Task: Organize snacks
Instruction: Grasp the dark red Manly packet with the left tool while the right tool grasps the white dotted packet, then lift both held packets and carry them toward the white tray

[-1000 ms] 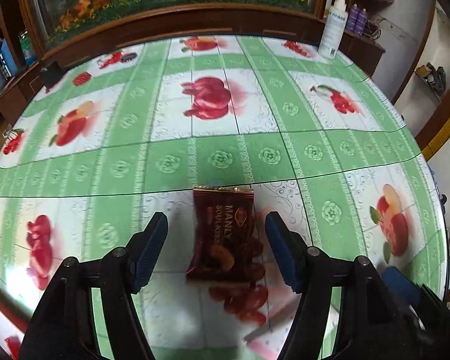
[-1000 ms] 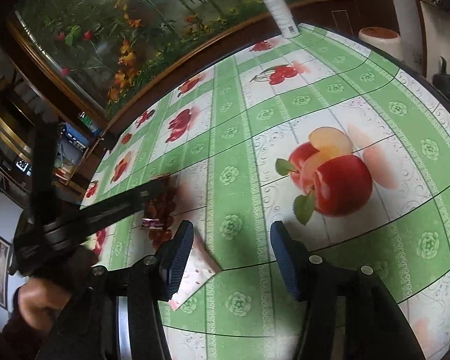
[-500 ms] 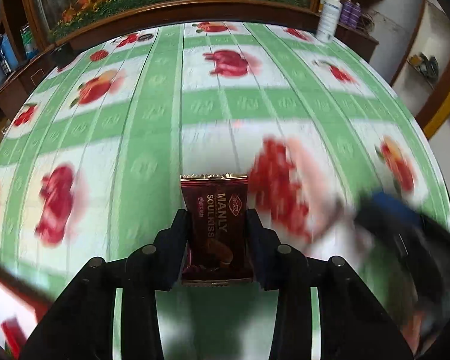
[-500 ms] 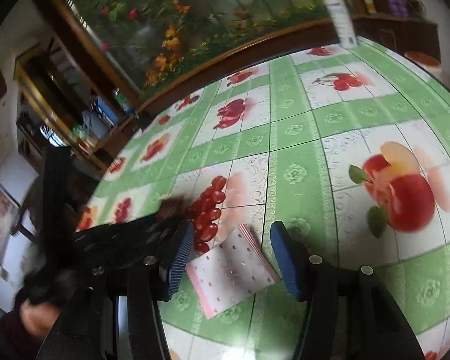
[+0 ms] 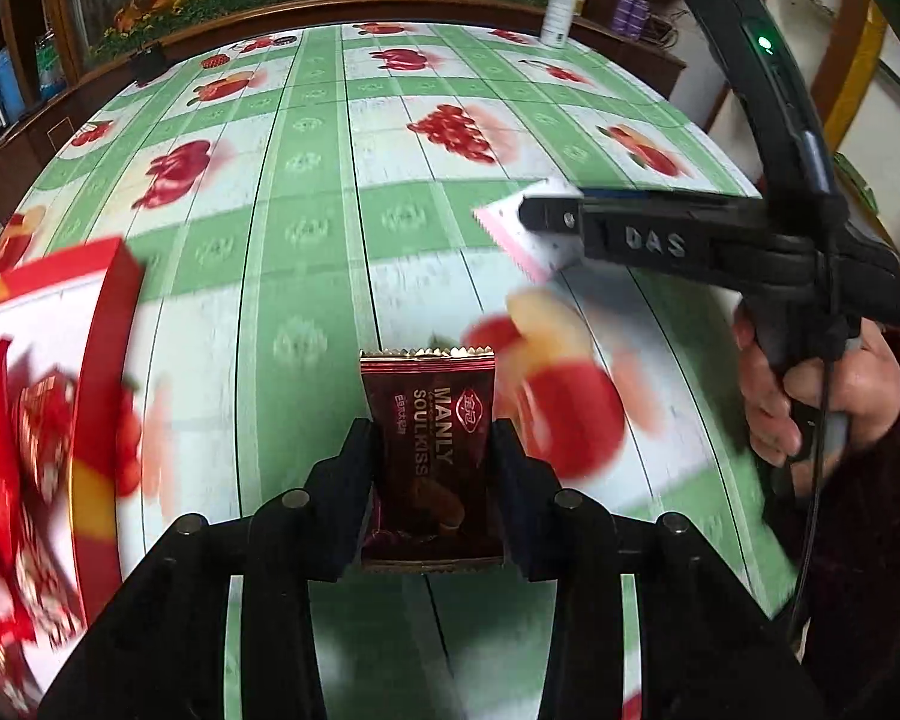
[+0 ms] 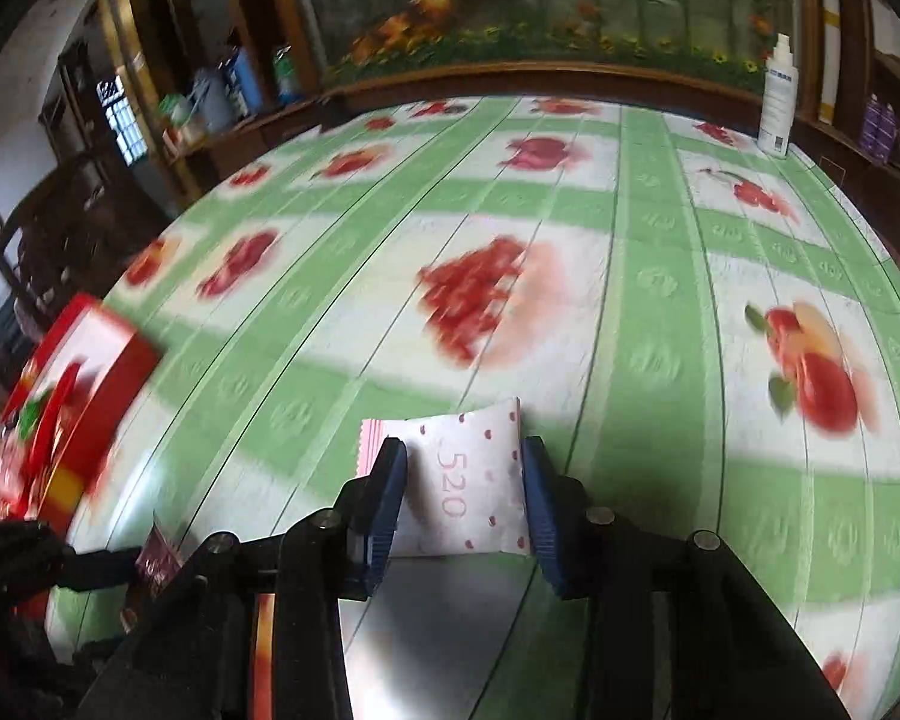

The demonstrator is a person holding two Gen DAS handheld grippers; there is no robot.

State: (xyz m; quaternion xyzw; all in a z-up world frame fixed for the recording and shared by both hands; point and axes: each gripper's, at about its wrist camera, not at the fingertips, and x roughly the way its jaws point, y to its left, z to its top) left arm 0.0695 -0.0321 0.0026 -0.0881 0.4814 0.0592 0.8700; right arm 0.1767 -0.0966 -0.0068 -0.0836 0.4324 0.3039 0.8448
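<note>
Left claw is clamped on the dark red Manly Soulkiss packet; right claw is closing on the white 520 sachet, both above the worktop. Advice: release each squarely over the red box.

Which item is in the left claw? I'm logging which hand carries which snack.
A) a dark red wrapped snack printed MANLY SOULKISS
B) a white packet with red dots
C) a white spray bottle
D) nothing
A: in the left wrist view the left claw is clamped on the dark red snack; the white dotted packet sits in the right claw.
</note>
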